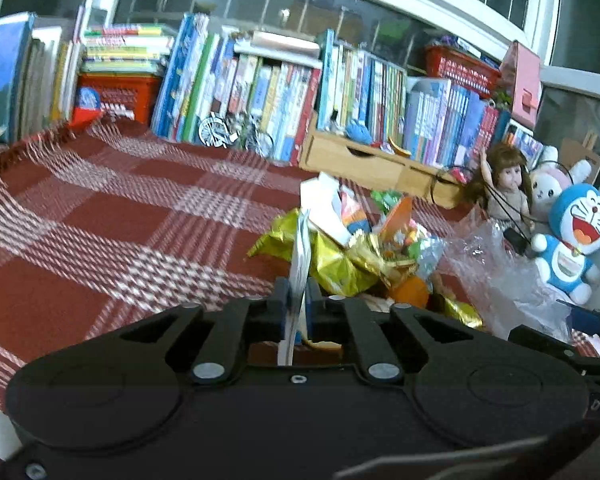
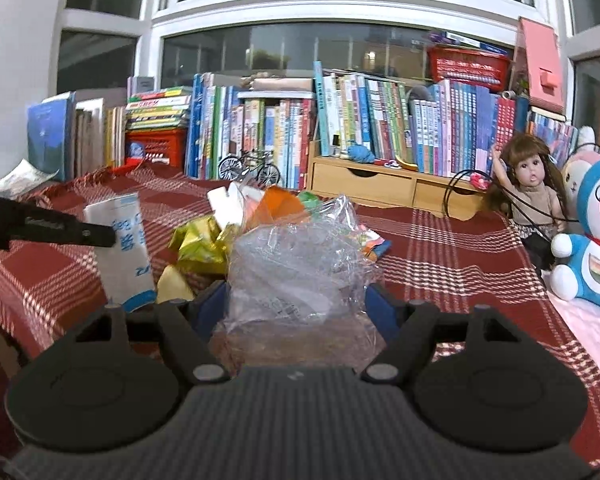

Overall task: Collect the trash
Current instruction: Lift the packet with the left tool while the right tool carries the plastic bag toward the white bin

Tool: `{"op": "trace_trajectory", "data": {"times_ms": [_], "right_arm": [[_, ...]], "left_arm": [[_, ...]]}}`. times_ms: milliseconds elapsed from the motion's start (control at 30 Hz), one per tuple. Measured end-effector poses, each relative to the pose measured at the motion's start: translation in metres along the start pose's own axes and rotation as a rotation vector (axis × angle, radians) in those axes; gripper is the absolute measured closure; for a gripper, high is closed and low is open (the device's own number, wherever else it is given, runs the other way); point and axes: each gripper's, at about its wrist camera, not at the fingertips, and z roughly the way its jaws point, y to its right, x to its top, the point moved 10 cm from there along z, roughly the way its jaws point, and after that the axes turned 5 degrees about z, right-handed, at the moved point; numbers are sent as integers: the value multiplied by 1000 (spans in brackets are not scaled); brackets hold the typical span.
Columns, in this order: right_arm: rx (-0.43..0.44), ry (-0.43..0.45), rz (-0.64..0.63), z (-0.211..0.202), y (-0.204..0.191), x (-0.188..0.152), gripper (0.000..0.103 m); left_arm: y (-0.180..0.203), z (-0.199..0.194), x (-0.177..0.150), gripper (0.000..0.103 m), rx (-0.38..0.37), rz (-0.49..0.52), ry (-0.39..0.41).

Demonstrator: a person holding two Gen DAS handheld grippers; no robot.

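Keep the left gripper point(image 1: 297, 300) pinched tight on the white wrapper point(image 1: 300, 256) (held edge-on, lifted off the cloth) and the right gripper point(image 2: 296, 304) wide around the clear plastic bag point(image 2: 296, 264) — carry both over the trash pile point(image 1: 364, 248) before letting go.

Checked tablecloth point(image 2: 460, 248) under wrapper pile point(image 2: 204, 240)

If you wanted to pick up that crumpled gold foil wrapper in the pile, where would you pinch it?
Pinch the gold foil wrapper at its raised crumpled ridge on the side facing the open tablecloth, coming from that side. There it sticks up free, while its other side is tucked under the orange and white scraps.
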Motion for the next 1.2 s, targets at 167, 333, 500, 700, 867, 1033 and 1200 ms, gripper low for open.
{"op": "trace_trajectory", "data": {"times_ms": [167,333,500,700,867,1033,1200], "right_arm": [[2,-23,-13,1,-9,-11,26],[13,-45,-15,3,-13,-20,26],[29,-36,-25,-2,-20,-23,27],[62,-34,-6,-17,-29,-27,35],[71,-43,-24,-30,-36,-40,35],[81,-50,-4,-40,-40,-47,35],[146,-116,-28,-56,-54,-72,35]], "left_arm": [[-6,28,-21,85,-13,-60,-74],[-12,34,-21,97,43,-47,-53],[-4,18,-13,100,55,32,-20],[2,-14,-18,100,-3,18,-24],[3,-32,-25,101,7,30,-6],[8,-53,-31,101,-42,10,-20],[14,-74,-49,101,-64,34,-52]]}}
